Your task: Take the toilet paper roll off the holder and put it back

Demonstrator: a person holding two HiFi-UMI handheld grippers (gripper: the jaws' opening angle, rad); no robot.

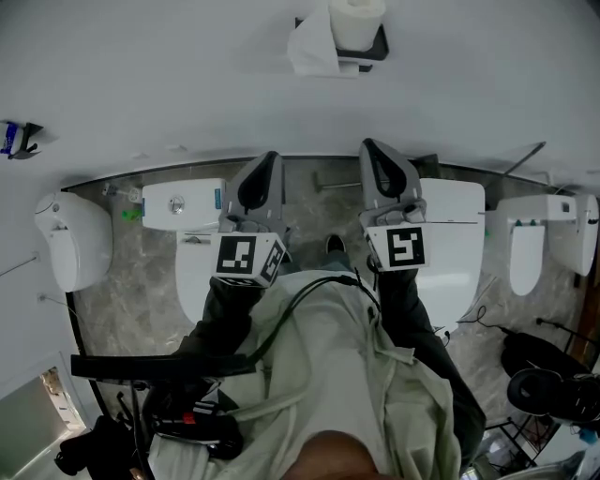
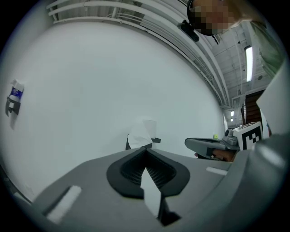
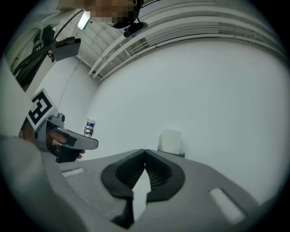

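Toilet paper roll (image 1: 357, 19) noted on holder (image 1: 377, 45), top centre of head view. Left gripper (image 1: 266, 167) and right gripper (image 1: 375, 152) both closed, empty, held well short. Roll judged light, soft, crushable; to be taken gently across its sides.

White toilets (image 1: 450, 234) stand along the wall (image 1: 187, 75) on a marbled floor (image 1: 131, 272)

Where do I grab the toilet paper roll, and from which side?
Take the toilet paper roll across its round side wall, above the black holder, coming straight in from the front with the right tool, opened first. The roll seems to stand upright, and its loose sheet hangs on the left, so avoid that side.
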